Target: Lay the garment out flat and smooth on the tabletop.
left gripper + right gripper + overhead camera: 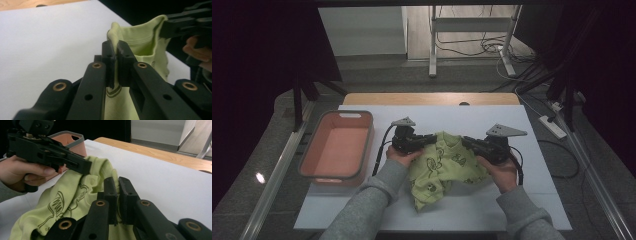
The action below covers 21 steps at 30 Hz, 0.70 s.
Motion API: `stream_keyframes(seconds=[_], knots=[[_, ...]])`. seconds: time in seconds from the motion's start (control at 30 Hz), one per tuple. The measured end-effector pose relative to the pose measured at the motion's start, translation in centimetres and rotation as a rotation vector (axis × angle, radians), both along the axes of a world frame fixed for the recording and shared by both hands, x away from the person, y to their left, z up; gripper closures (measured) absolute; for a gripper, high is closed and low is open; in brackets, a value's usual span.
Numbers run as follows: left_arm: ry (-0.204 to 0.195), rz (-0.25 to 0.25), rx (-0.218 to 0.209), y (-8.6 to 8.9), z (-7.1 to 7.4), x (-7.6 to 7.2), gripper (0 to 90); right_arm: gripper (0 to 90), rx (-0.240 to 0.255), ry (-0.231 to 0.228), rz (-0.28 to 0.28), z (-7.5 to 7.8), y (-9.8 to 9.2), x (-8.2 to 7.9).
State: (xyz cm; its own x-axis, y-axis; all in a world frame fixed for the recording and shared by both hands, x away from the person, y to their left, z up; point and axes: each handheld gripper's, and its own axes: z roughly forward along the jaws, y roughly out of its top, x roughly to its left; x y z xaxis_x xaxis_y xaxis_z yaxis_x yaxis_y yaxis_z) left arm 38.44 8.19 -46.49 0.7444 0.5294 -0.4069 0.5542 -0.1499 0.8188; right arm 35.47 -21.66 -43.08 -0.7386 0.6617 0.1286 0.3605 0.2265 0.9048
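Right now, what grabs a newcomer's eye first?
The yellow-green printed cotton shirt at the white table's middle, pinched at its neckline between the left gripper and the right gripper, both shut on the fabric. Next, the salmon-pink plastic tub at the table's left edge.

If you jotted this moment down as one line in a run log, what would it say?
left tool: shut on shirt | right tool: shut on shirt | shirt: green, printed, lifted at top edge, rest on table | basket: left, untouched
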Motion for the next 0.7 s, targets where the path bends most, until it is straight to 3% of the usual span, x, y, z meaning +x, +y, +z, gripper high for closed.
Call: stream_keyframes(seconds=[0.33, 0.7], knots=[[-0.036, -0.015, -0.022, 0.3, 0.8, -1.0, 85.8, 85.6, 0.039, 0.024, -0.01, -0.2, -0.3, 0.2], [-0.054, -0.024, -0.089, 0.7, 1.7, -1.7, 85.8, 85.6, 0.096, 0.032, -0.025, 0.1, -0.7, 0.2]])
